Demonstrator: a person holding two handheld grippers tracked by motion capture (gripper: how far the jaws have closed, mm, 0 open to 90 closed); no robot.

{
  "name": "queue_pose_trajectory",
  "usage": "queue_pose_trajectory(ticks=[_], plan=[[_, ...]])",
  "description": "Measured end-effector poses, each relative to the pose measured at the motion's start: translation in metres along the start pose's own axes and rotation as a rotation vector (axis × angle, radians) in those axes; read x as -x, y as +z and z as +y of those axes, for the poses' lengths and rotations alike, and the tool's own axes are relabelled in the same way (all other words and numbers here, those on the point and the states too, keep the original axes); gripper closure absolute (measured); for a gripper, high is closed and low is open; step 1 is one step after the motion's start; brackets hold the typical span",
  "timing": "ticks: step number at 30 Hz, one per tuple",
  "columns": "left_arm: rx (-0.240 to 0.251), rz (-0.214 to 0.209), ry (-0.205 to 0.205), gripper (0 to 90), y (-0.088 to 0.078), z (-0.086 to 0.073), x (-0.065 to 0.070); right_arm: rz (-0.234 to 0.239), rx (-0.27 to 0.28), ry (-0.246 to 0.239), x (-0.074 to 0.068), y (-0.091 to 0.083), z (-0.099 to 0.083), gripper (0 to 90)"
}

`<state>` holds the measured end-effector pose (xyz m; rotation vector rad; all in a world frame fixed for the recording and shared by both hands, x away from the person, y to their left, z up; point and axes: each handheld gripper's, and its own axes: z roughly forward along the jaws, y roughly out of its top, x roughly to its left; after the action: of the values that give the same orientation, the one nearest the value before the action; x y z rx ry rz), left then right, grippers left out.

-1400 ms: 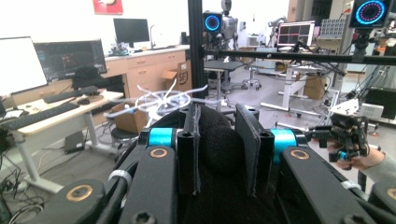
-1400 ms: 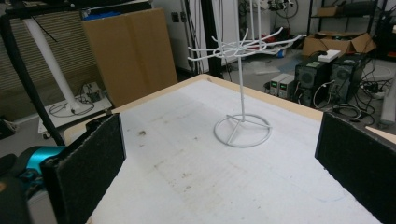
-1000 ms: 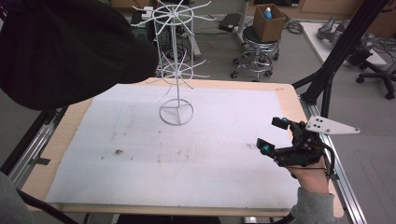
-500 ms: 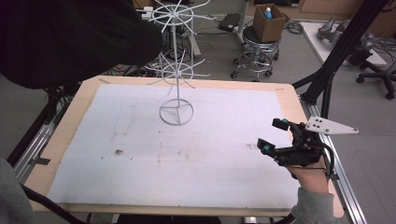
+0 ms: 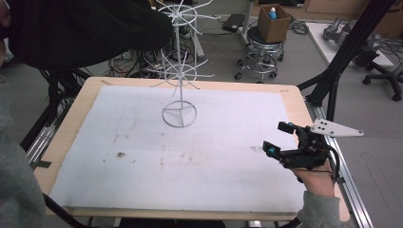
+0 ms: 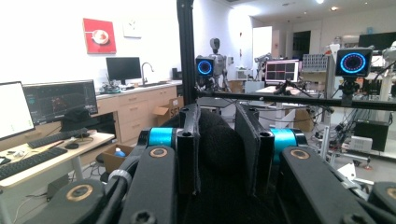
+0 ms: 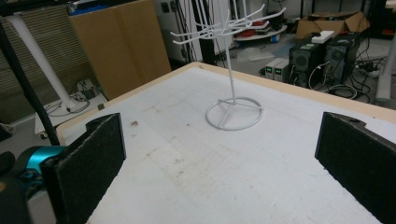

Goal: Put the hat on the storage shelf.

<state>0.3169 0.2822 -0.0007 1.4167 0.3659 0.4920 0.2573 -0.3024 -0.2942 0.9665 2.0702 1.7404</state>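
Jaws on my right gripper (image 5: pixel 280 138) spread wide, gripping nothing, low over the white mat (image 5: pixel 142 156) at the table's (image 5: pixel 71 123) 4 o'clock edge | white wire rack (image 5: pixel 179 90) upright at mat's 12 o'clock, well apart | my left gripper (image 6: pixel 218 154) raised toward the room, jaws parted a little around something black, unidentifiable.

Wire rack (image 5: pixel 179 71) top behind dark blurred shape (image 5: pixel 85 28)
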Motion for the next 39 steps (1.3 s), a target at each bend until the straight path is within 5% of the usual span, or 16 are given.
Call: queue_pose_trajectory(ticks=[11,24,32,39], plan=[[0.038,-0.002,0.015,71.1,0.021,-0.013,-0.015,-0.012,-0.015,0.018,0.005,0.0,-0.004,0.7],[0.0,0.005,0.018,71.0,0.041,-0.026,-0.021,-0.016,-0.014,0.006,0.002,-0.004,-0.003,0.7],[0.001,0.004,0.015,71.0,0.045,-0.036,-0.027,-0.019,-0.017,0.011,0.003,-0.005,-0.004,0.7],[0.024,0.007,-0.032,71.0,0.036,-0.059,-0.032,-0.017,-0.021,0.007,0.001,-0.003,-0.004,0.7]])
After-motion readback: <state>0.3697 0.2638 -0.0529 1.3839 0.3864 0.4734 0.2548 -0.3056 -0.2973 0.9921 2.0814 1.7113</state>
